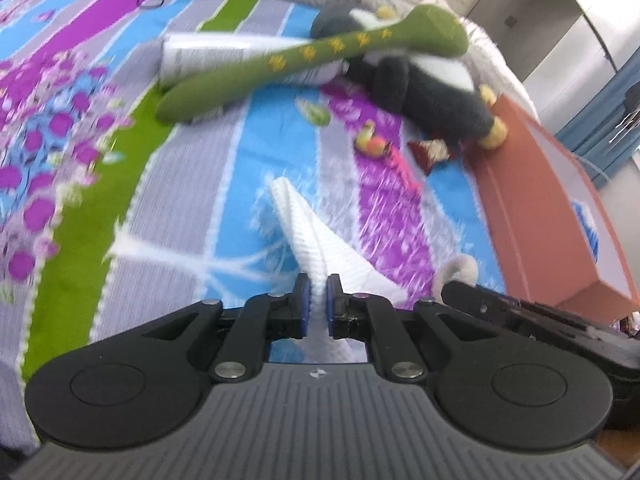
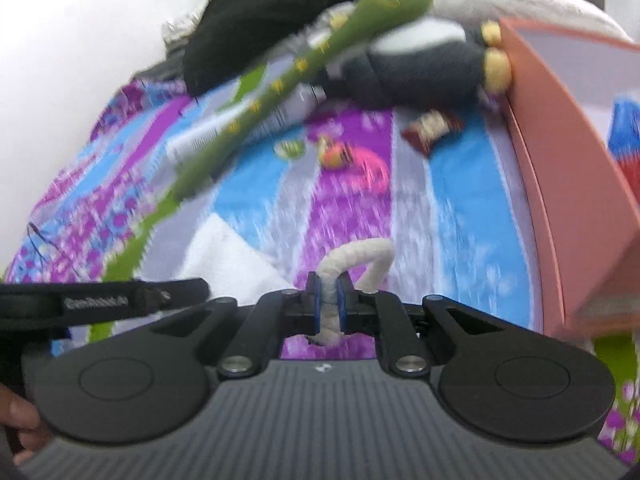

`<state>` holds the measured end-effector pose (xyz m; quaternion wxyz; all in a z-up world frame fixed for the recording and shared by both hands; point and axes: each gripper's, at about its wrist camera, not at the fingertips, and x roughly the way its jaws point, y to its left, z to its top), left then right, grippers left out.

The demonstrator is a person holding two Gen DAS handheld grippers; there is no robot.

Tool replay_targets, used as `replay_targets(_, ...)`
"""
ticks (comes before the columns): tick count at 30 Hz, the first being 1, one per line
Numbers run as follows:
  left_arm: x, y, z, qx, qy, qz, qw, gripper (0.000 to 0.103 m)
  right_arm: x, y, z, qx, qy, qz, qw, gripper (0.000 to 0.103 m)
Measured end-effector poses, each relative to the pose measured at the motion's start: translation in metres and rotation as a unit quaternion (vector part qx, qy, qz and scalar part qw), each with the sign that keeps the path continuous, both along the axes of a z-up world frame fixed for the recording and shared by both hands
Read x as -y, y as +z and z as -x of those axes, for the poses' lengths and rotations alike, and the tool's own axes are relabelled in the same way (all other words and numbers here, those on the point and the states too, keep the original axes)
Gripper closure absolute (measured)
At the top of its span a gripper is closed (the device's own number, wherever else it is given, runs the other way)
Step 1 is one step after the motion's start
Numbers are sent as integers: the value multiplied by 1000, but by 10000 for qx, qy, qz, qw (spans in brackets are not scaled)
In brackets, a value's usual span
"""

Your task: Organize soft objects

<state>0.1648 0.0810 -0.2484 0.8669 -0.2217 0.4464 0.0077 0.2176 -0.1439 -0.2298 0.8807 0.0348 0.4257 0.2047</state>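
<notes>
White cloth (image 1: pixel 316 236), ribbed and soft, was stretched between both pairs of tongs above the patterned bed cover (image 1: pixel 192 216). The left tongs (image 1: pixel 318 300) were clenched on one pinched edge of it. From there the fabric ran away toward twelve o'clock as a narrow fold and fanned out toward four o'clock, in the direction of the other tool.

The right tongs (image 2: pixel 329 300) were clenched on a rolled, cord-like corner of the same cloth (image 2: pixel 352 256), which looped up toward one o'clock and back down beside the pads. In the right wrist view the flat white body of the cloth lay at ten o'clock, just above the left tool's arm, so the cloth's long axis appeared to run side to side between the two grips.

Orange box (image 1: pixel 548 208) stood on the bed at two to three o'clock in the left wrist view and at about two o'clock in the right wrist view, nearer the right hand. Judged from that, any placing into the box would be led by the right side.

Farther off, at twelve to one o'clock, lay a long green plush (image 1: pixel 304 56) across a dark plush penguin (image 1: pixel 436 88), well apart from the cloth. Both views were blurred, so finer detail of the folds could not be told.
</notes>
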Motion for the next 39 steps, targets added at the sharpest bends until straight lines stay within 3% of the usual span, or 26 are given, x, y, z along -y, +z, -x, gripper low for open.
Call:
replay_targets(5,-2,-10,1,-205,102,174,9996,92,11,-9,4,-291,-175,30,9994,86)
replay_targets(6,-2,-9,1,-175,100,192,9996,83,13,-9,4,-314,-214,102,9992,78)
replay_targets(7,-1,-7,0,-158,87,179,9997,67,15,-8,4,-331,-249,186,9990,71)
replay_targets(8,0,-6,0,-130,70,135,9998,60,17,-7,3,-326,-278,227,9988,60)
replay_targets(13,7,-1,-2,29,-84,12,10000,55,19,1,9,-17,-247,568,9981,55)
replay_targets(15,7,-1,-3,24,-83,-23,10000,48,16,4,10,148,-162,663,9976,42)
replay_targets(17,7,0,-3,42,-51,-166,9998,46,11,6,10,289,-42,713,9970,38)
replay_targets(22,5,1,-6,137,-31,-374,9992,40,-5,2,7,601,146,1093,9921,38)
replay_targets(26,9,2,-8,173,-144,-669,9975,40,-11,-1,6,748,356,1041,9911,39)
replay_targets(31,12,-7,-15,45,-226,-735,9970,40,-14,-14,-1,561,447,946,9929,39)
replay_targets(37,20,-18,-21,-46,-333,-884,9955,40,-11,-29,-7,321,457,650,9963,52)
replay_targets(38,22,-18,-22,-45,-349,-909,9952,40,-11,-29,-7,353,460,652,9962,60)
replay_targets(39,23,-19,-22,-45,-366,-930,9950,40,-11,-29,-6,363,473,640,9962,73)
